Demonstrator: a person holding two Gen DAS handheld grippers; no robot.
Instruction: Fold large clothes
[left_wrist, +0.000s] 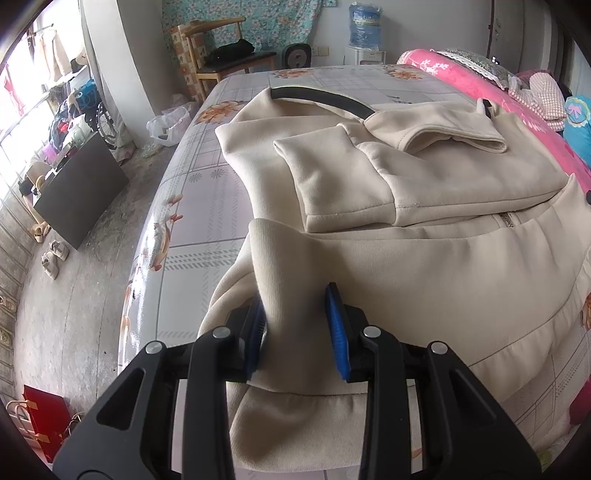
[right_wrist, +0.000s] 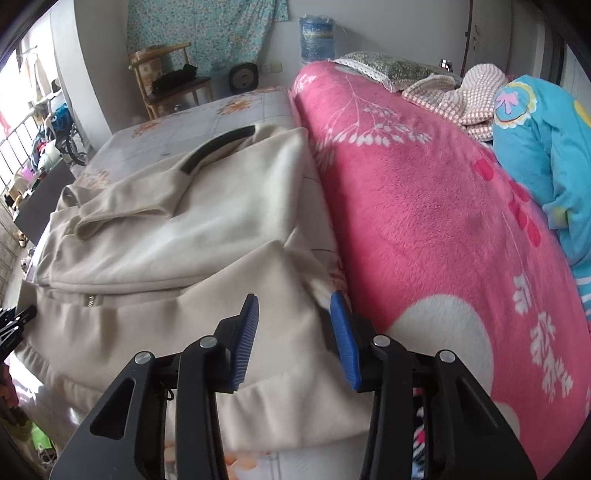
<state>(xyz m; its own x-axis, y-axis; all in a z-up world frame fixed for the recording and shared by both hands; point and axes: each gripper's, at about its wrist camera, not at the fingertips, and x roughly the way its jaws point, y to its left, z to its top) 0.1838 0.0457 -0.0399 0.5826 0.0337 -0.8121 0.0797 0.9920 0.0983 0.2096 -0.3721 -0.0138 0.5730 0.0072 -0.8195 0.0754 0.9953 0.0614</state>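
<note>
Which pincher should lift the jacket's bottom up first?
Probably the left gripper: cream jacket fabric already bunches between its blue pads. The right gripper hangs open above the hem, gripping nothing.

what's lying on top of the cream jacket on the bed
Both sleeves are folded across the cream jacket, cuffs overlapping near its black collar. They cover most of the zipper; only a short stretch shows. Whatever lies beneath the jacket is hidden.

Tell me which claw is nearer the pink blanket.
Right. The right claw hangs over the cream jacket's edge, right beside the pink blanket. The left claw grips the jacket's hem fold at its opposite side.
</note>
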